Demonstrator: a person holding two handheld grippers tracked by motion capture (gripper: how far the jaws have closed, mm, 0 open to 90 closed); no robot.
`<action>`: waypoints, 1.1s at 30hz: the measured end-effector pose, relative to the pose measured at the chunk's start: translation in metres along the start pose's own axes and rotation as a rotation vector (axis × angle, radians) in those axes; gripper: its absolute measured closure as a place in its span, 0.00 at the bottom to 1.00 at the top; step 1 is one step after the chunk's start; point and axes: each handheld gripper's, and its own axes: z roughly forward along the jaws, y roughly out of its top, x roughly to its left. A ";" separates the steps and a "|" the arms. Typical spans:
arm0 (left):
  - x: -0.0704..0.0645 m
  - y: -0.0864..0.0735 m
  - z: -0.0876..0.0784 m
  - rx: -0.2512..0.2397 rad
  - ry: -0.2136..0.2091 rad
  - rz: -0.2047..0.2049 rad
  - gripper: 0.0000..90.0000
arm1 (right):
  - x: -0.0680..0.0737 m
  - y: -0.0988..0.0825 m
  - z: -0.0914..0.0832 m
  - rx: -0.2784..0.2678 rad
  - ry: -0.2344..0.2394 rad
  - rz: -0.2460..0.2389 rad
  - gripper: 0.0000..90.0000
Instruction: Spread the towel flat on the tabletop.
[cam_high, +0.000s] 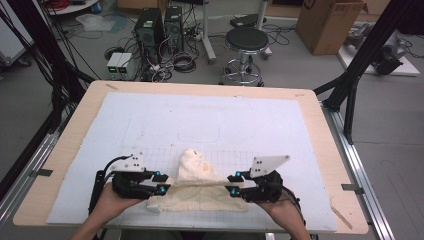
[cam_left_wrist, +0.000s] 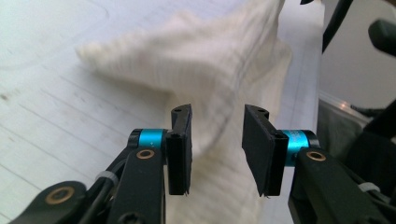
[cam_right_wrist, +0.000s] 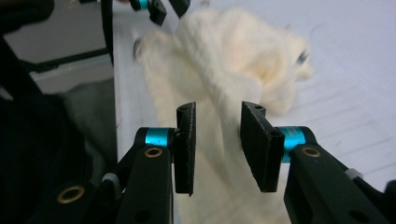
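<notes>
A cream knitted cloth (cam_high: 200, 186) lies bunched on the white mat (cam_high: 165, 117) near the table's front edge, with a hump rising at its far side. My left gripper (cam_high: 161, 182) sits at the cloth's left end and my right gripper (cam_high: 232, 183) at its right end, jaws pointing toward each other. In the left gripper view the left gripper (cam_left_wrist: 218, 112) stands open, and the blurred cloth (cam_left_wrist: 196, 60) shows through the gap, untouched by the pads. The right gripper (cam_right_wrist: 218, 108) is likewise open, with the cloth (cam_right_wrist: 224, 51) running between its pads.
The mat covers a wooden tabletop (cam_high: 65, 145). On the floor beyond the far edge are a round stool (cam_high: 246, 40), computer towers (cam_high: 152, 27), tangled cables and a cardboard box (cam_high: 327, 22). Black frame struts (cam_high: 360, 55) rise at the right, more at the left.
</notes>
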 end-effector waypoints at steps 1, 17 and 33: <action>0.003 0.004 -0.001 -0.011 0.007 0.001 0.68 | -0.003 0.005 -0.001 -0.016 0.003 -0.001 0.73; 0.016 0.026 0.059 0.089 -0.012 0.022 0.84 | -0.061 0.022 0.055 0.071 -0.044 0.095 0.72; 0.003 0.027 0.055 0.058 -0.073 0.058 0.91 | -0.068 0.023 0.091 0.147 0.046 0.075 0.97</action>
